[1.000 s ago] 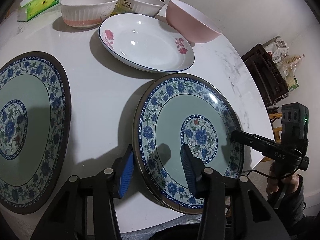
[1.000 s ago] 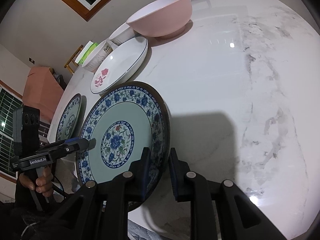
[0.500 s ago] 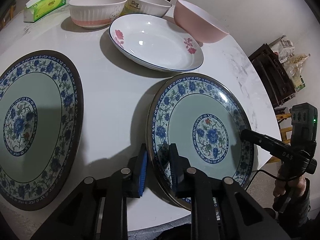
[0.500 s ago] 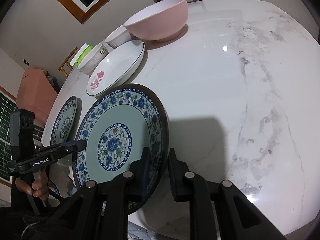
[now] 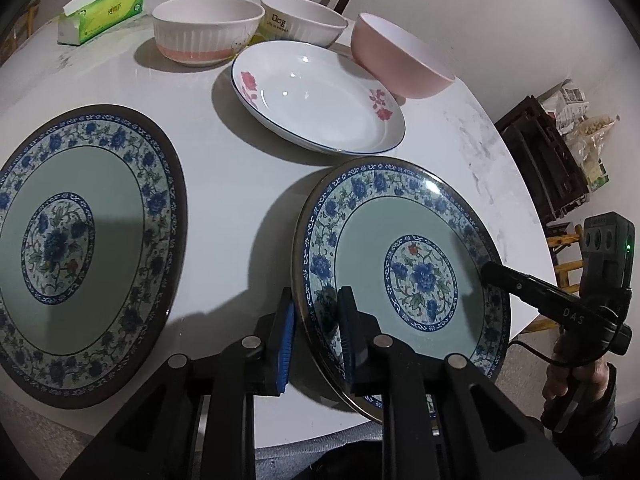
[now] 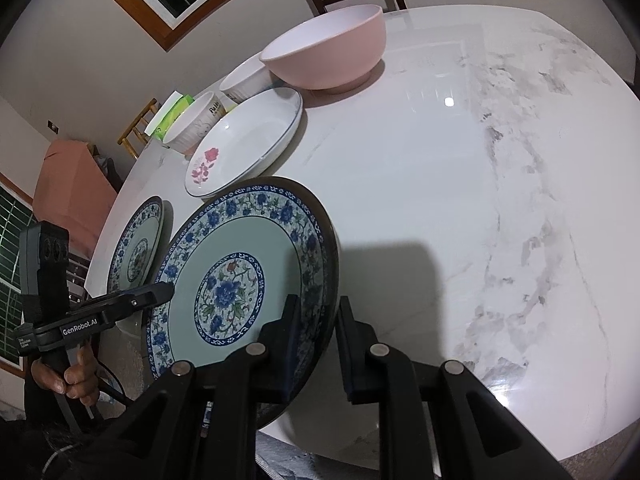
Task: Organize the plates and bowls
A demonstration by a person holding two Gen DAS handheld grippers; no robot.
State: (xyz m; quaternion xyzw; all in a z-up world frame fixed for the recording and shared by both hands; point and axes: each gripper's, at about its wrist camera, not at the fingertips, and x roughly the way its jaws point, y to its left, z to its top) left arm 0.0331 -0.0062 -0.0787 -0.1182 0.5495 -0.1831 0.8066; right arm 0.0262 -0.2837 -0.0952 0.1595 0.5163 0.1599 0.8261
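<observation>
A blue-flowered plate with a green centre (image 5: 416,240) (image 6: 240,248) lies near the front edge of the white marble table (image 6: 440,200), and both grippers hold it. My left gripper (image 5: 316,300) is shut on its left rim, one pad above and one below. On the opposite rim my right gripper (image 6: 318,308) is shut the same way. Each gripper shows in the other's view: the right gripper (image 5: 492,270) at the plate's far side, the left gripper (image 6: 164,290) likewise. A matching second plate (image 5: 80,240) (image 6: 138,248) lies flat to the left.
A white plate with red flowers (image 5: 320,100) sits behind the held plate. Behind that are a pink bowl (image 5: 400,64), a ribbed pink-and-white bowl (image 5: 204,28), a cream bowl (image 5: 300,20) and a green tissue box (image 5: 100,12). A chair stands beyond the table.
The left gripper's jaws, wide apart around the plate's rim a second ago, have closed onto it. The right gripper has kept its grip on the other rim.
</observation>
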